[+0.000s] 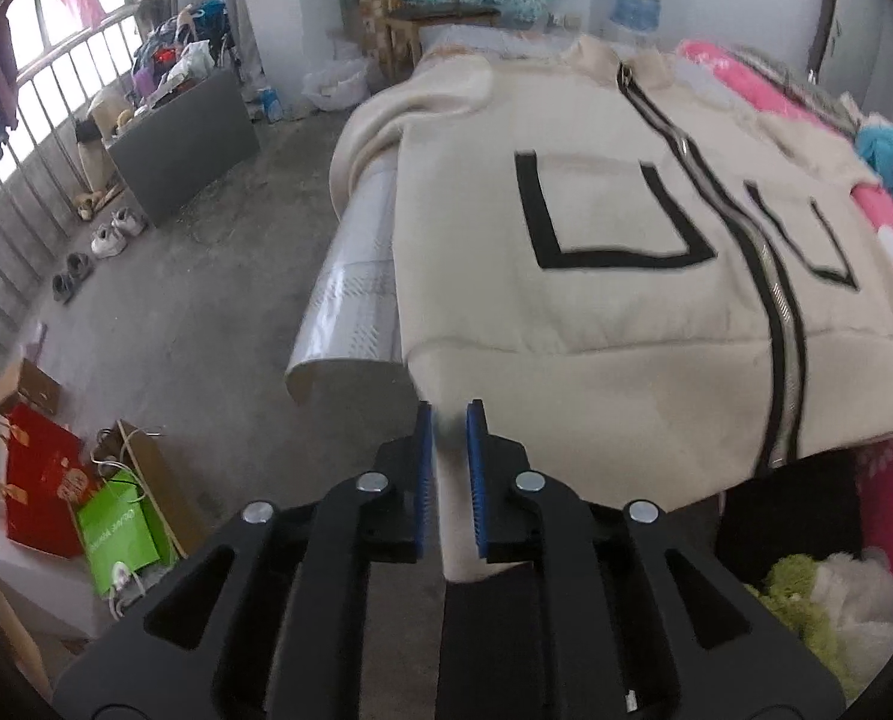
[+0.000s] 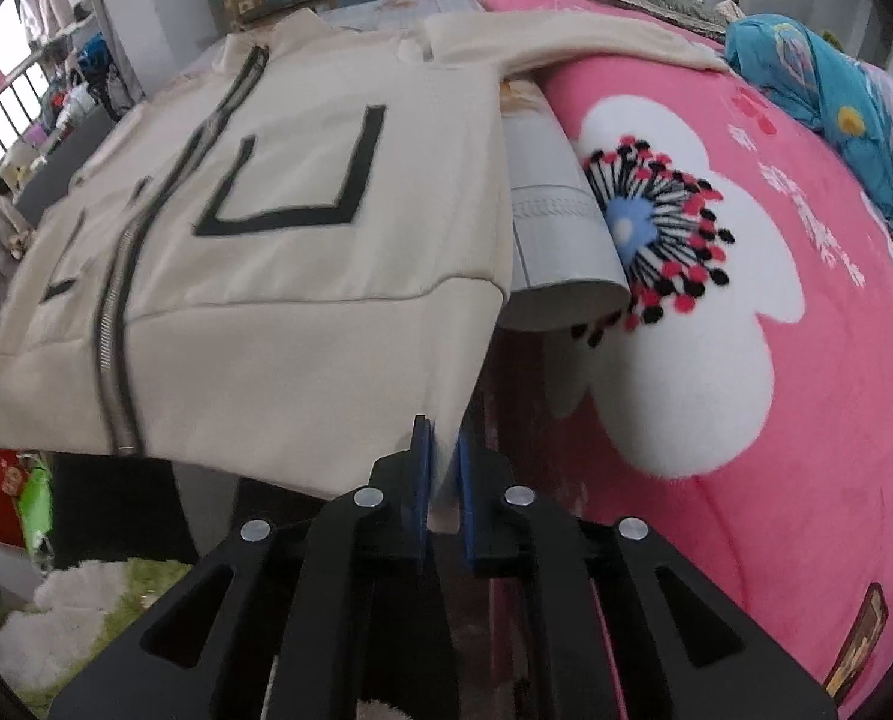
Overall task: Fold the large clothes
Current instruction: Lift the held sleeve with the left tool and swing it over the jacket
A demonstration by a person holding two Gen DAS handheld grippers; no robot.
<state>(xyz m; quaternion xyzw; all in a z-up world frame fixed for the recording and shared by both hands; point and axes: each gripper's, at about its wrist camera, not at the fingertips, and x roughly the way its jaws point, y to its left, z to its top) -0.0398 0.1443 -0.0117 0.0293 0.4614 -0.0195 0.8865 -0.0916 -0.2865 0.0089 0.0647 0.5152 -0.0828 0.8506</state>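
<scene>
A cream zip-up jacket (image 1: 614, 312) with black pocket outlines lies front up on a table, its hem hanging over the near edge. My left gripper (image 1: 449, 420) is at the hem's left corner. A strip of hem cloth runs down between its blue pads (image 1: 423, 480), which stand a little apart and do not clamp it. My right gripper (image 2: 440, 438) is at the hem's right corner of the jacket (image 2: 278, 300), with cloth likewise between its slightly parted blue pads (image 2: 464, 498). One sleeve drapes off the table's left side, the other lies across the pink blanket.
A glossy grey table cover (image 1: 350, 300) curls off the table's edges. A pink flowered blanket (image 2: 746, 360) on a bed lies to the right. Shopping bags (image 1: 116, 528), shoes (image 1: 110, 234) and a dark panel (image 1: 188, 144) sit on the concrete floor at left. A wooden chair (image 1: 434, 18) stands behind.
</scene>
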